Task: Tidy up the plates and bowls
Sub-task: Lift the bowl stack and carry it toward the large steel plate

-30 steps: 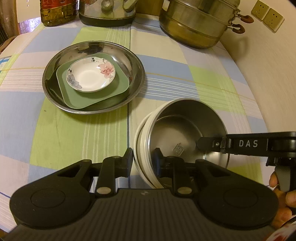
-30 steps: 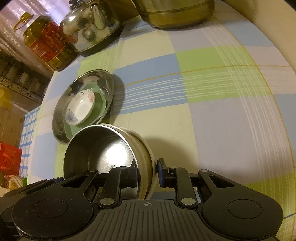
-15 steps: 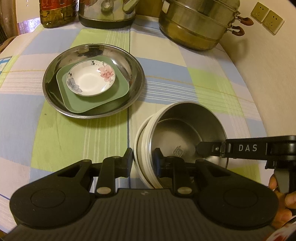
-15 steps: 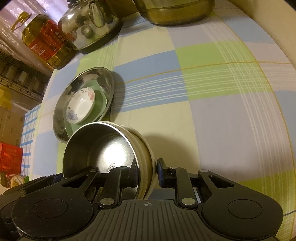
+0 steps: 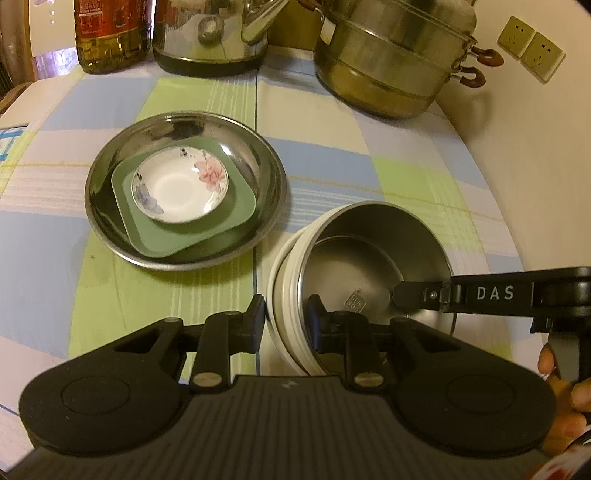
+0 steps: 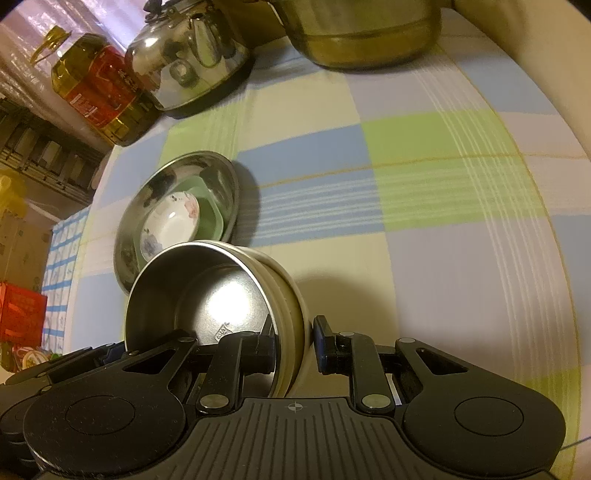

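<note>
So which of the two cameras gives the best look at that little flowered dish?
The left wrist view: the flowered dish faces the camera whole, lying on the green plate. In the right wrist view the same dish appears small, slanted, and partly hidden behind the steel bowl.

Oil bottle (image 5: 110, 33), steel kettle (image 5: 210, 33), stacked steamer pot (image 5: 391, 55), checked tablecloth (image 5: 406, 177), wall sockets (image 5: 530, 53)
</note>
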{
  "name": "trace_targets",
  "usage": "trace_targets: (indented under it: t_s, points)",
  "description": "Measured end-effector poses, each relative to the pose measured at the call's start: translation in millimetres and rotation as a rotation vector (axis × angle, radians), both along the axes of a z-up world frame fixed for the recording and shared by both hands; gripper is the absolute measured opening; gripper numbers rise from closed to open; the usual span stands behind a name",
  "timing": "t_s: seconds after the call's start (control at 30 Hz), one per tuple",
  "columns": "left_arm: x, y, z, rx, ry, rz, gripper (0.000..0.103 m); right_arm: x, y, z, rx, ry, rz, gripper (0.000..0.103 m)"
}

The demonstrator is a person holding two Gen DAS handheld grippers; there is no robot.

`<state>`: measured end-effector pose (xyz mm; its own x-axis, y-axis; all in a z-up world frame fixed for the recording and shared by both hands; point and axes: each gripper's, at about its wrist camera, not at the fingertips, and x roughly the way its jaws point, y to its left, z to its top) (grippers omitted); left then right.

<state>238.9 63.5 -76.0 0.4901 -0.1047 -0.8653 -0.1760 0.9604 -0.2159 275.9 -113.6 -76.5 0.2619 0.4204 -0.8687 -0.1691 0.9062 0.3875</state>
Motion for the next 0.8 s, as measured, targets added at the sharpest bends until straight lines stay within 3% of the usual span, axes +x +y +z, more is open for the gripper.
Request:
trace_targets:
  t_s: [0.8]
  points:
    - [30.9,62.6,26.0,0.024,-0.075,0.110,0.022,58.5,63.0,19.5,0.043,-0.017,0.087,0.021]
